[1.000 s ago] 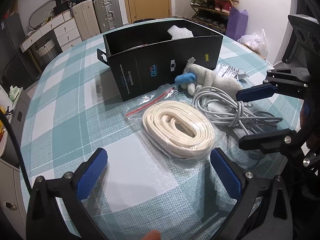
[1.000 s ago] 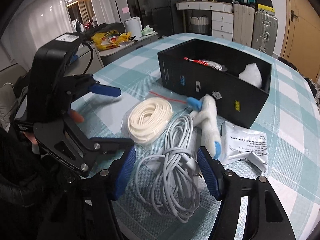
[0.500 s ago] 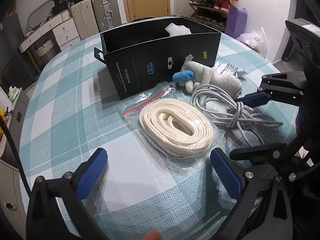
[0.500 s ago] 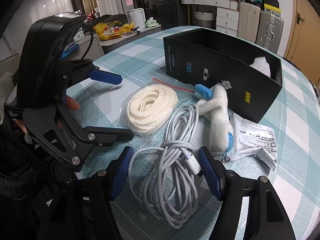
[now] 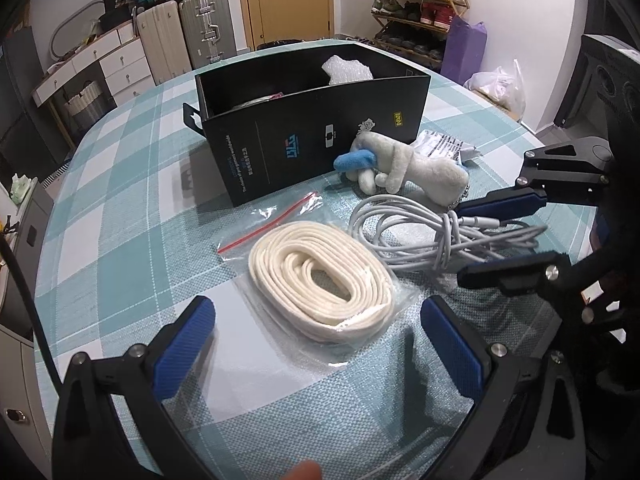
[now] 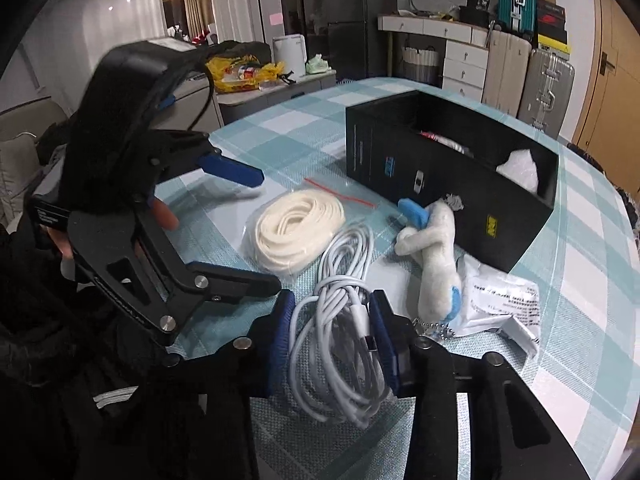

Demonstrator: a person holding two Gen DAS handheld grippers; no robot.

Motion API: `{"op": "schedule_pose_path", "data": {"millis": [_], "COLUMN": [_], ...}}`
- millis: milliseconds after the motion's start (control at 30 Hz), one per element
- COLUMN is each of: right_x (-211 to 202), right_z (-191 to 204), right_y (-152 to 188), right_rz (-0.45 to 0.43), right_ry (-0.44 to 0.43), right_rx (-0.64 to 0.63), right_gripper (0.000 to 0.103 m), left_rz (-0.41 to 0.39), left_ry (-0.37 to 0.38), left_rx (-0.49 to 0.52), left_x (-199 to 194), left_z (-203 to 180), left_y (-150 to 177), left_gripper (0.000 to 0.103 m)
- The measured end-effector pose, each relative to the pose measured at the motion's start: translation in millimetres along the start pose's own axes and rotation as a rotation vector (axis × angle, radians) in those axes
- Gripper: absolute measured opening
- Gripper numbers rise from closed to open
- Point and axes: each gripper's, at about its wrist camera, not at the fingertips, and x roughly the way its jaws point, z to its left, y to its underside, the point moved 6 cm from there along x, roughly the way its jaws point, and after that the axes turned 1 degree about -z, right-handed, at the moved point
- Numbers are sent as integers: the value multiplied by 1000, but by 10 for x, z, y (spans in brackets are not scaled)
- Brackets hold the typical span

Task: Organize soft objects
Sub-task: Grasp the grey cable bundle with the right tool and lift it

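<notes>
The bench (image 5: 120, 208), under a teal and white checked cloth, carries everything and looks as it did a second ago. The black box (image 5: 316, 136) stands open-topped at its far side, holding a white wad of bubble wrap (image 5: 348, 70) at one end and a red and white packet (image 6: 444, 140) at the other, contents unchanged. The left gripper (image 5: 316, 344) has not shifted: its jaws stand wide apart, low over the near end of the bagged coil of white rope (image 5: 320, 276), touching nothing. The change is on the right. A second ago the right gripper (image 6: 332, 344) had its jaws spread either side of the bundled white cable (image 6: 340, 320); they have just been closing and now clamp that bundle, blue pads pressed on its loops, the cable lying on the bench between the rope bag and the plush toy (image 5: 396, 164). The toy, white with blue tips, lies against the box front, beside a flat white printed packet (image 6: 500, 304)
</notes>
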Motion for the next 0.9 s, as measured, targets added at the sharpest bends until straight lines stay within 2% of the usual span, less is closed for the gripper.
{"op": "schedule_pose_path", "data": {"millis": [133, 233, 367, 900], "right_x": [46, 69, 122, 213], "right_z": [-27, -35, -44, -91], "right_y": [35, 15, 24, 13], "right_rz": [25, 20, 21, 8], "right_ry": [18, 23, 28, 41], "right_rx": [3, 10, 16, 27], "right_gripper": [35, 35, 41, 45], "left_rz": [0, 3, 2, 5], "left_ry": [3, 2, 6, 7], "left_rx": [-13, -11, -14, -18], "left_x": [10, 23, 21, 25], "left_z": [3, -7, -8, 6], "left_y": [-6, -5, -3, 3], "left_gripper": [103, 103, 103, 103]}}
